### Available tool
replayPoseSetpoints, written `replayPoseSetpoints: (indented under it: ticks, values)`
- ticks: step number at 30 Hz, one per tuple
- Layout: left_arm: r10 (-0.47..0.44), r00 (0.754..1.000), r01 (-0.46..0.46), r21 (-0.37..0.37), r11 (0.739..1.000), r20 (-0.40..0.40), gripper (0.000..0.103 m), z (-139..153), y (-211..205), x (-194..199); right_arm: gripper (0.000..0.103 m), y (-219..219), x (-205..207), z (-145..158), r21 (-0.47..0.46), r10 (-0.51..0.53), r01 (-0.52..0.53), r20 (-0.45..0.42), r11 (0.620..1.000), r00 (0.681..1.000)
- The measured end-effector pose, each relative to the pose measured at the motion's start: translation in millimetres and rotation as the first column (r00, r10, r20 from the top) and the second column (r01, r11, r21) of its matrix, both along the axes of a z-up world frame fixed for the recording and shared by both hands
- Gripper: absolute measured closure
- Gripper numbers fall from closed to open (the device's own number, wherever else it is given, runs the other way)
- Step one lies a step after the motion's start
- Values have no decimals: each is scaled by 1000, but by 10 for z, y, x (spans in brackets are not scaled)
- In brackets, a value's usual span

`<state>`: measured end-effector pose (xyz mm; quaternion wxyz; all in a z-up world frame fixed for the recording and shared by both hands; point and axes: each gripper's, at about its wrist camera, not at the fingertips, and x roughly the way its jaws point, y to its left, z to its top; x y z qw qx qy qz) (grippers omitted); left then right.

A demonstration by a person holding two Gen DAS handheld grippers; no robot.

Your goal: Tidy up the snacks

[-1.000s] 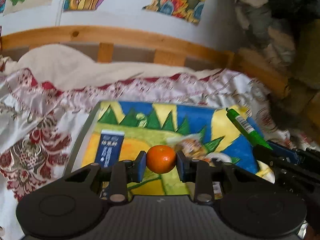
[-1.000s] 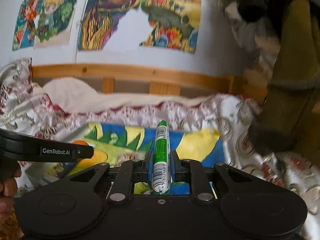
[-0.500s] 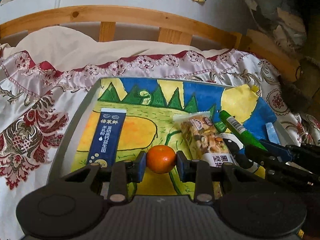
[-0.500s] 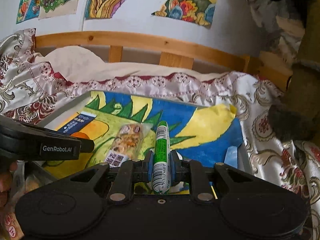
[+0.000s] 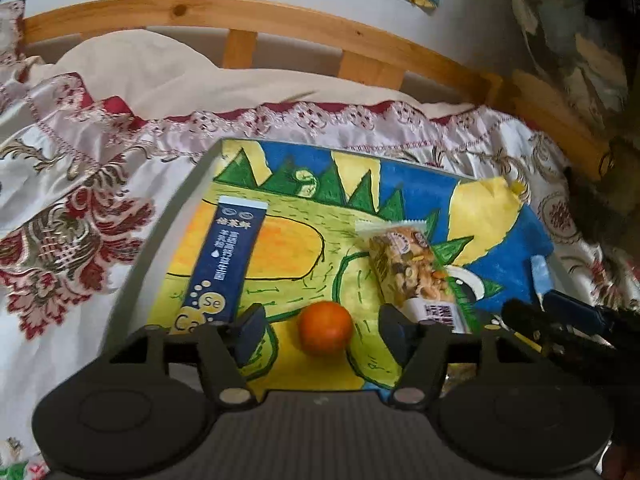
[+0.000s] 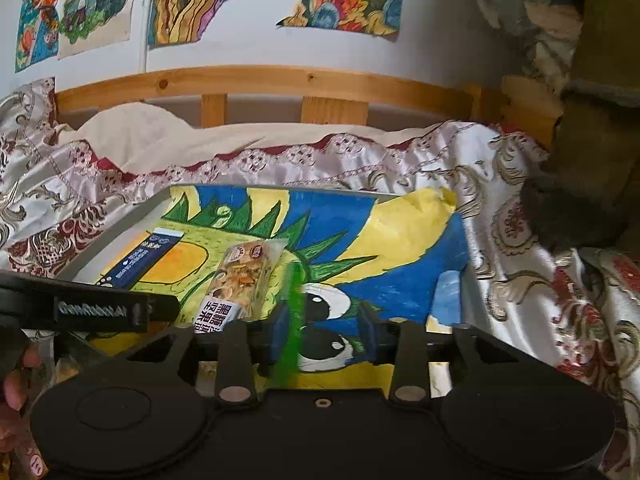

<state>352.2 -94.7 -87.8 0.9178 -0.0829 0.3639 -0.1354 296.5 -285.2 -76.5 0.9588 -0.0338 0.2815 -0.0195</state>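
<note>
A: Where is the orange [image 5: 326,328]?

B: On the tray [image 5: 132,276], on its painted liner, between the spread fingers of the left gripper [image 5: 322,330]. Neither pad touches it.

A: And the right gripper [image 6: 326,330]?

B: Wide as well. A green tube [image 6: 291,326] shows as a blurred streak just beside its left finger, apart from the right one; whether it lies on the tray I cannot tell.

A: What else is on the tray?

B: A dark blue sachet [image 5: 224,268] at the left, and a nut bar [image 5: 416,272] to the right of the orange. The tray sits on a patterned bedspread [image 5: 68,224].
</note>
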Motion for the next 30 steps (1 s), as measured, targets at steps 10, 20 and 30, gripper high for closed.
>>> replayPoseSetpoints:
  ticks: [10, 20, 30]
  values:
    - [81, 985, -82, 1, 997, 153, 0, 698, 355, -660, 7, -88, -587, 618, 104, -70, 56, 142, 993, 987]
    - [162, 953, -178, 39, 983, 254, 0, 1214, 764, -1582, 1, 125, -1578, 1180, 175, -113, 72, 238, 982, 965]
    - [105, 955, -149, 143, 978, 276, 0, 1260, 918, -2680, 1, 359, -2675, 1251, 210, -122, 71, 242, 975, 963]
